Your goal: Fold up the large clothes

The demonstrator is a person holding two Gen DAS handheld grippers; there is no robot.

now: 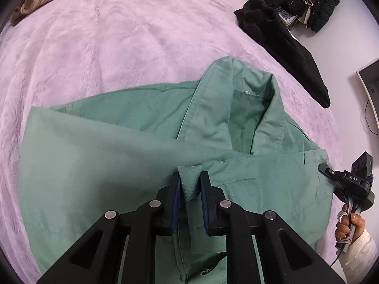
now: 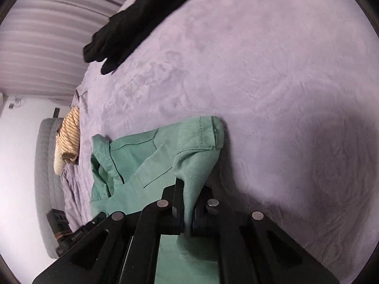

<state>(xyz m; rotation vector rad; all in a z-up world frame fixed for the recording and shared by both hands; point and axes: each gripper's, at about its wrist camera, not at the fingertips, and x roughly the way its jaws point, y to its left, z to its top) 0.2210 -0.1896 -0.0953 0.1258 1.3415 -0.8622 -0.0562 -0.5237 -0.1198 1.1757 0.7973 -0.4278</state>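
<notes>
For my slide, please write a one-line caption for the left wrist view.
Left gripper pinching a fold of the green jacket spread on a lilac bedspread.

White letters "DAS", seemingly the only legible text, on the right tool's (image 1: 324,167) black body

Soft, even indoor light, both views. Heavy fisheye bending, dark corners. Right view: black garment (image 2: 132,21) at 11 o'clock smeared; shadow on bed (image 2: 308,165) at 3 o'clock.
</notes>
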